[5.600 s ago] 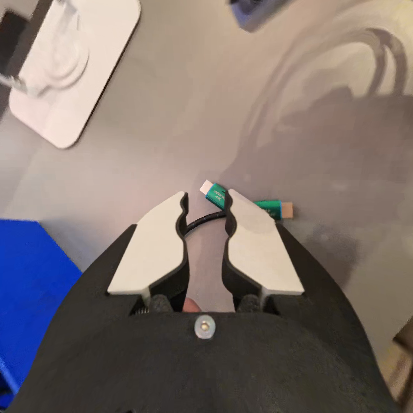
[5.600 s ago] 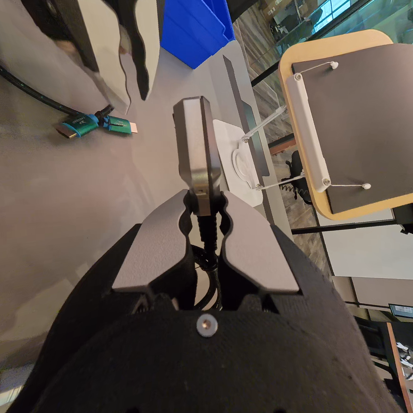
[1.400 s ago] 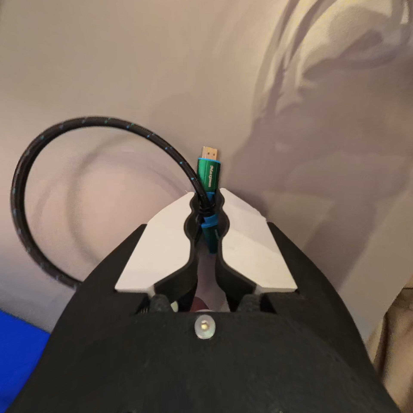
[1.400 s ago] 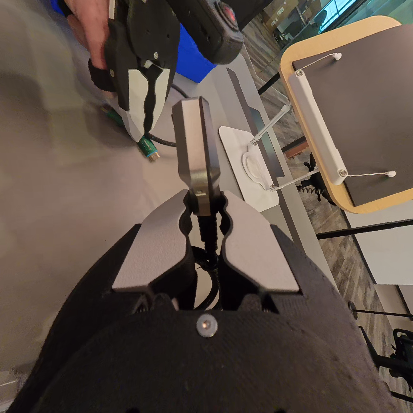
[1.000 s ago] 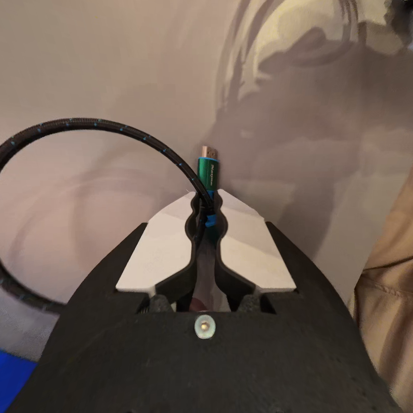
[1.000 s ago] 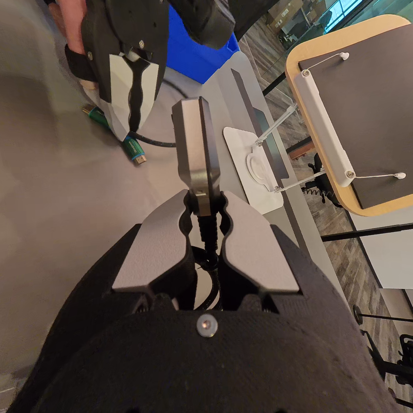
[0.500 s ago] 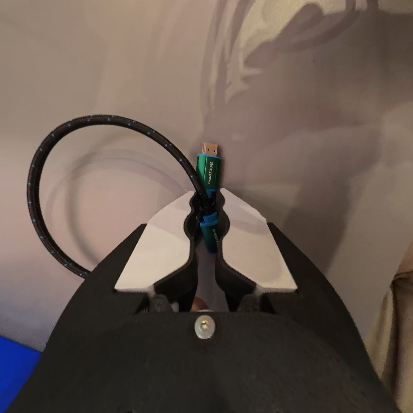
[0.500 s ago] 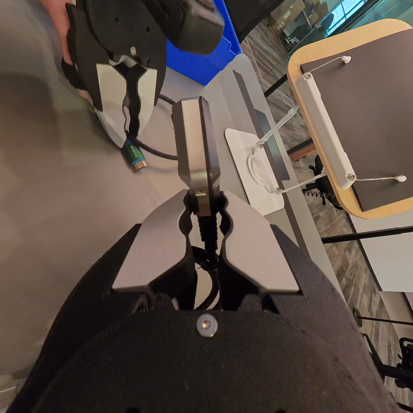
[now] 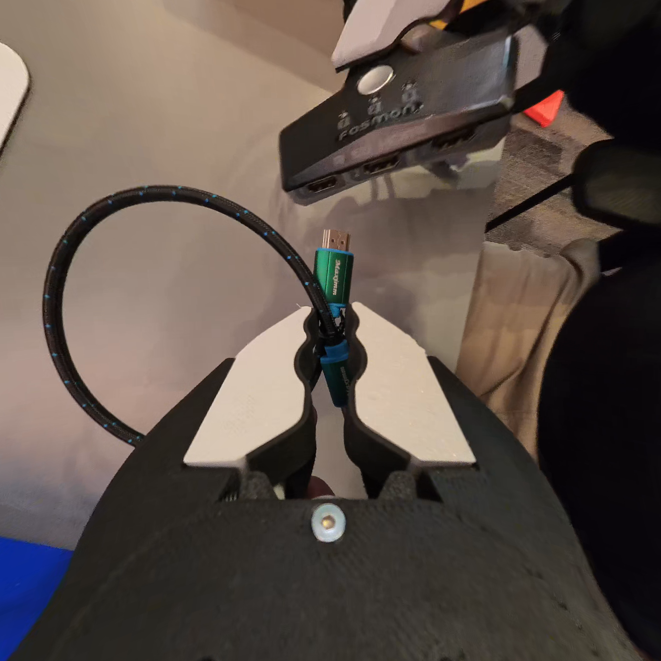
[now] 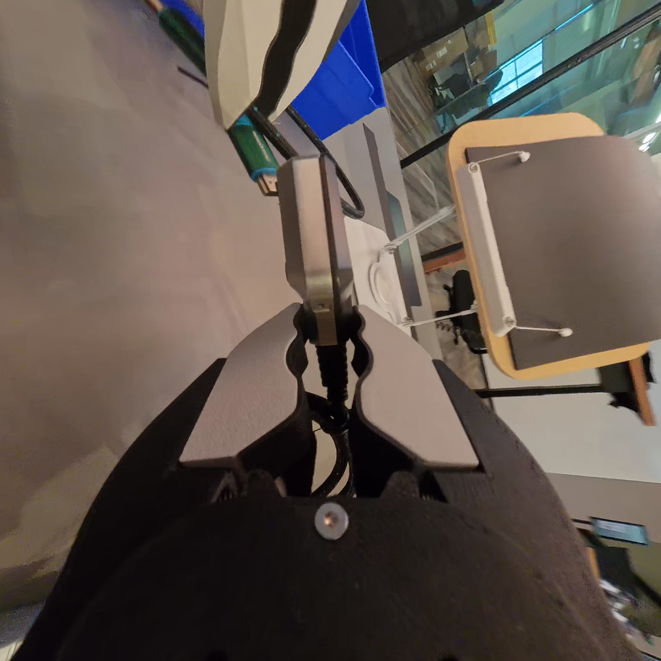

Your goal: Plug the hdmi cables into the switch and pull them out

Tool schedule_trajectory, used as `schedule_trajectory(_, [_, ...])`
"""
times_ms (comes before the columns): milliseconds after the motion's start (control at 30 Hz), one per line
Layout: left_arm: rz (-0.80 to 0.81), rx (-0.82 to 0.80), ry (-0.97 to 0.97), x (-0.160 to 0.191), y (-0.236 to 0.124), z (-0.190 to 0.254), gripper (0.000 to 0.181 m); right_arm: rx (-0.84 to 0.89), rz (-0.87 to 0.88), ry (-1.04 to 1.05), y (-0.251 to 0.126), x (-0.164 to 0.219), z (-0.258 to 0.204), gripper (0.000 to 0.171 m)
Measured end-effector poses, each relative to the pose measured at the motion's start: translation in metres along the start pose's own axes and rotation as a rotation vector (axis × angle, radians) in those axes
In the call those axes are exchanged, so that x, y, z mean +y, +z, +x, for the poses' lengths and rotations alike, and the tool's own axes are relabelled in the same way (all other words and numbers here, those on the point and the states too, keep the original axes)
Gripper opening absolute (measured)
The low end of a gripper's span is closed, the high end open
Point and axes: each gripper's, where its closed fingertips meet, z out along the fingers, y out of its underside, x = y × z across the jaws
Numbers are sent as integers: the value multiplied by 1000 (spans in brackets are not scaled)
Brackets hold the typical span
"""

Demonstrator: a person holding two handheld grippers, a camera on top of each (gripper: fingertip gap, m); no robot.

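My left gripper (image 9: pixel 331 314) is shut on a black braided HDMI cable (image 9: pixel 107 211) just behind its green plug (image 9: pixel 332 272). The plug's metal tip points up toward the switch. A second green plug (image 9: pixel 338 379) sits lower between the fingers. My right gripper (image 10: pixel 327 313) is shut on the dark HDMI switch (image 10: pixel 311 232) at its cable end and holds it in the air. In the left wrist view the switch (image 9: pixel 393 121) hangs above and to the right of the plug, three ports facing it, a short gap apart. In the right wrist view the green plug (image 10: pixel 255 153) is close beside the switch's far end.
A grey tabletop (image 9: pixel 143 107) lies under both grippers. A blue bin (image 10: pixel 339 86) stands at the table's far side. A white pad (image 10: pixel 368 250) lies on the table behind the switch. A tan-edged chair (image 10: pixel 536 250) stands beyond the table edge.
Both grippers have come together. The switch has entered the left wrist view at the upper right. The green plug has moved from well left of the switch to right beside its far end.
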Motion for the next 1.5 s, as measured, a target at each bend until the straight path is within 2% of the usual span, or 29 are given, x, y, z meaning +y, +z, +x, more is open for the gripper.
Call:
schedule_trajectory(33, [4, 28, -10, -2, -3, 4, 14, 16, -8, -29, 0, -1, 1, 21])
schedule_trajectory(367, [29, 185, -96, -10, -18, 21, 13, 150, -50, -277, 2, -18, 4, 21])
schedule_trajectory(1500, [36, 220, -188, -20, -35, 34, 13, 214, 79, -180, -6, -30, 14, 21])
